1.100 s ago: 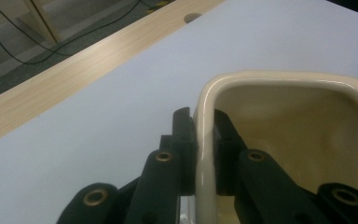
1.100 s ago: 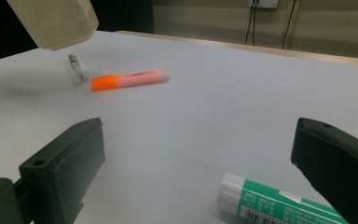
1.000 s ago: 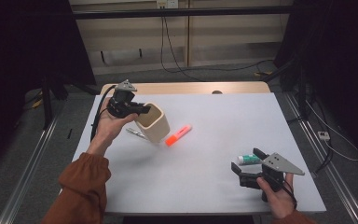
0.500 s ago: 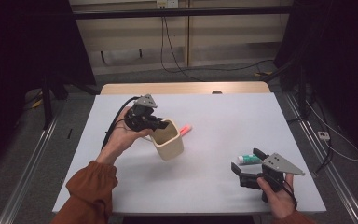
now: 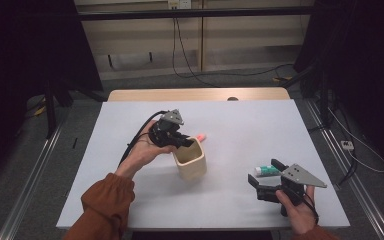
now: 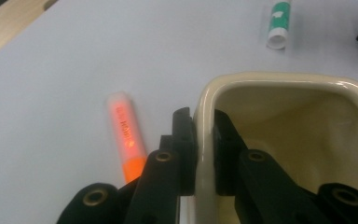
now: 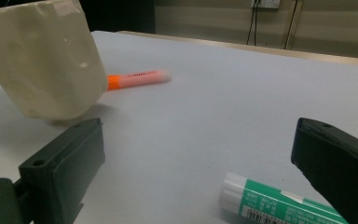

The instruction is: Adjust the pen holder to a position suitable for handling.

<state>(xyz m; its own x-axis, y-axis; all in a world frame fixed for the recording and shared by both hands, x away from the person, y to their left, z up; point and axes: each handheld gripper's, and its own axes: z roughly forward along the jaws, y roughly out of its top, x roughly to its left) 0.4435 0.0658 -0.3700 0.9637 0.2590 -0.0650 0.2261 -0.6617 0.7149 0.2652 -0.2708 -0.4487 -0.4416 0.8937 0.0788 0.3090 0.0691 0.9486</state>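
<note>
Cup point(image 5: 190, 160) carried nearer, white table point(image 5: 240, 125)

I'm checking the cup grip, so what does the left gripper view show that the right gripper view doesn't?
The left gripper view alone shows the left gripper with its jaws shut on the rim of the cream cup, one jaw inside and one outside, and the cup's hollow interior. The right gripper view alone shows the cup's outer wall, tilted, and the right gripper open, with a jaw on either side of the green glue stick. Both show the cup, the orange highlighter, the glue stick and the white table.
</note>
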